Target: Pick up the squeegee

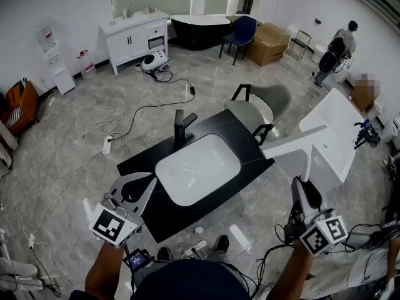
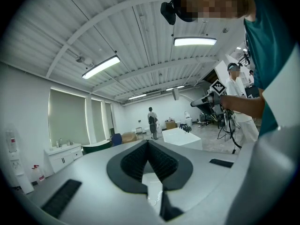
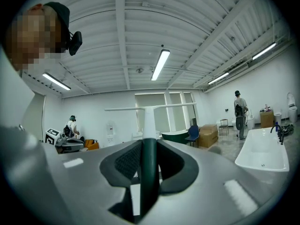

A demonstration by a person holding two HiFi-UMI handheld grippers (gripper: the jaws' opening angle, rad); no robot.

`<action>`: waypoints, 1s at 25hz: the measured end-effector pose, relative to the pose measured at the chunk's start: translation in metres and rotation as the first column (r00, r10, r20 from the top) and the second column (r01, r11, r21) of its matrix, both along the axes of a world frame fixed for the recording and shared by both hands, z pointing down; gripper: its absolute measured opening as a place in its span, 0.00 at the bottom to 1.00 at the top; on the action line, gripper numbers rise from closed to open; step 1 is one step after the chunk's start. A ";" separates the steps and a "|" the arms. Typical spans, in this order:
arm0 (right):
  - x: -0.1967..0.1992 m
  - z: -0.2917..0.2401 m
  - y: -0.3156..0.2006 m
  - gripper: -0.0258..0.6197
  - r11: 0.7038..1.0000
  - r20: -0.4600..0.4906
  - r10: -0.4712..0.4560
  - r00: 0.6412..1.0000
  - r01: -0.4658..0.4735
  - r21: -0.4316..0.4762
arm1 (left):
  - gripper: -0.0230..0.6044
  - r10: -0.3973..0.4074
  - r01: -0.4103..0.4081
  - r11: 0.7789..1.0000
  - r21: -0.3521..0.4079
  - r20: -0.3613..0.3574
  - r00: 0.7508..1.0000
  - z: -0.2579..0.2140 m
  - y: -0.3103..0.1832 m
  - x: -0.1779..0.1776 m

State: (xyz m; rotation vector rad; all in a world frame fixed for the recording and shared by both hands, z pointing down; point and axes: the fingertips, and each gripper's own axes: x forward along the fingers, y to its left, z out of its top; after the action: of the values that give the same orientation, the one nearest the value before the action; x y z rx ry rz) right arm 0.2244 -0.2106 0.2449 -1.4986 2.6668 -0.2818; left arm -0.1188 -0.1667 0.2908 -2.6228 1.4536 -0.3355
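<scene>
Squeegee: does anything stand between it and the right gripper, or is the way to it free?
Nothing visible stands between them. The right gripper is shut on the squeegee: its jaws clamp the dark green handle, and the white shaft and blade rise free above them, touching nothing else.

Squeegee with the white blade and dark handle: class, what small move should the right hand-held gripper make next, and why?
Probably just keep the grip and hold the tool steady. The right hand-held gripper is shut on the dark handle of the white-bladed squeegee, which hangs in the air beside the black countertop, touching nothing, so the pick-up looks done.
</scene>
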 end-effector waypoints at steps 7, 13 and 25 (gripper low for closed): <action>-0.005 -0.010 0.022 0.20 0.999 0.003 0.023 1.000 -0.023 0.026 | 0.04 0.000 -0.001 1.000 -0.016 -0.030 1.000 0.009 0.007 -0.014; -0.009 -0.014 0.027 0.20 1.000 -0.003 0.019 1.000 -0.019 0.023 | 0.04 -0.010 0.010 1.000 0.003 -0.045 0.999 0.004 0.007 -0.021; -0.015 0.003 0.027 0.20 1.000 -0.030 0.001 1.000 -0.001 0.007 | 0.04 -0.027 0.027 1.000 -0.006 -0.062 0.998 0.018 0.010 -0.025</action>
State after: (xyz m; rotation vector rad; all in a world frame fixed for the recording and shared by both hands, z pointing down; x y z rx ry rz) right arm 0.2091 -0.1832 0.2482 -1.5145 2.6871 -0.2516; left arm -0.1441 -0.1569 0.3088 -2.6422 1.5105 -0.2635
